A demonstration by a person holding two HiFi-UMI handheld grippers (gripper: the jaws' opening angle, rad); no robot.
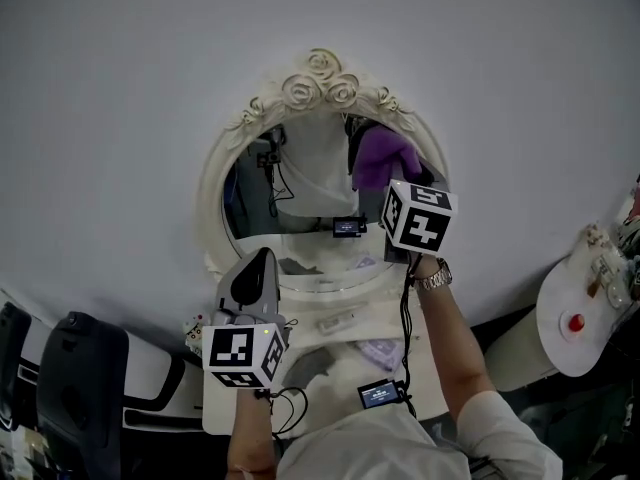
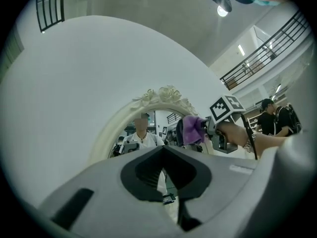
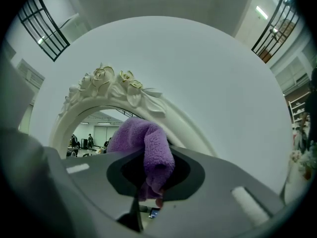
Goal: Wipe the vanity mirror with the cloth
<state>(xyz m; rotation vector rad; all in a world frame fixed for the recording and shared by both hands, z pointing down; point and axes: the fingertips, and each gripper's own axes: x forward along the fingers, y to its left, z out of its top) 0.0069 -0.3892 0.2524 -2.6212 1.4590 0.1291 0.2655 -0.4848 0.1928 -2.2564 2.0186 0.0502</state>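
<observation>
An oval vanity mirror (image 1: 300, 183) in a white frame topped with roses (image 3: 119, 88) stands against a white wall. My right gripper (image 3: 152, 168) is shut on a purple fleece cloth (image 3: 148, 145), which bulges out past the jaws. In the head view the cloth (image 1: 385, 156) rests against the glass at the upper right, just inside the frame, with the right gripper (image 1: 402, 183) behind it. My left gripper (image 1: 260, 266) hangs low at the mirror's lower left, jaws together, holding nothing. From the left gripper (image 2: 163, 155) view, the cloth (image 2: 192, 129) shows at the mirror's (image 2: 163, 98) right side.
A white vanity table (image 1: 425, 368) below the mirror carries small items, a cable and a small screen device (image 1: 380, 393). A black chair (image 1: 80, 368) stands at the left. A round white stand (image 1: 575, 313) is at the right. People show reflected in the glass.
</observation>
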